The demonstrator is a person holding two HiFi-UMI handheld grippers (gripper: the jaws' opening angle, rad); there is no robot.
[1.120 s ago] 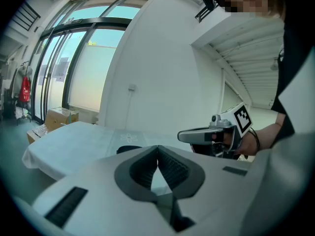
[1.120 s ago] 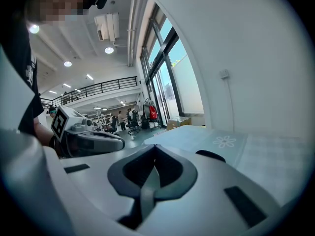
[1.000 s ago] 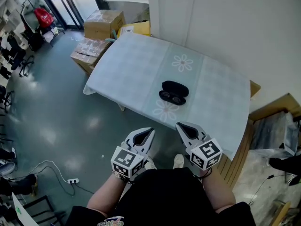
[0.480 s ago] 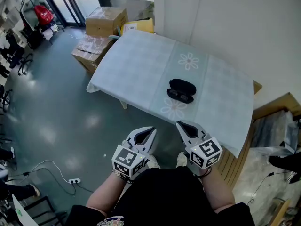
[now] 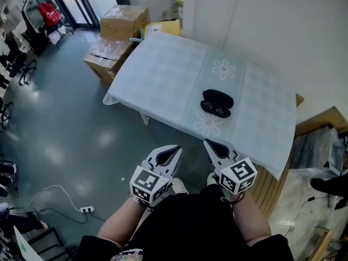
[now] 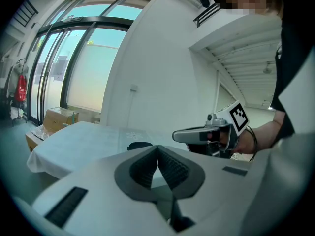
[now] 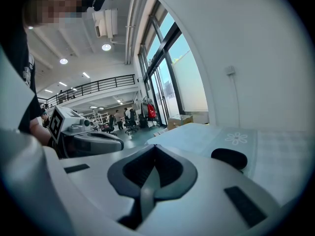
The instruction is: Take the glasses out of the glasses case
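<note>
A black glasses case [image 5: 216,103] lies open on the pale blue tablecloth [image 5: 163,75], near the table's front edge; dark glasses seem to rest in its nearer half. Both grippers are held low in front of the person's body, short of the table and apart from the case. My left gripper [image 5: 174,151] is shut with nothing in it, and so is my right gripper [image 5: 210,144]. The left gripper view shows the case [image 6: 140,145] just beyond its closed tips [image 6: 157,148], and the right gripper [image 6: 206,134] beside it. In the right gripper view the case [image 7: 229,158] sits to the right of the tips [image 7: 155,147].
Cardboard boxes [image 5: 120,22] stand on the floor past the table's far left corner. A white wall [image 5: 261,26] runs behind the table. Wooden slats [image 5: 271,192] and clutter lie to the right. A power strip [image 5: 84,209] and cable lie on the grey floor at the left.
The table and case have shifted right and slightly down in the head view as the person's view moved. Both grippers stay shut in the same place.
</note>
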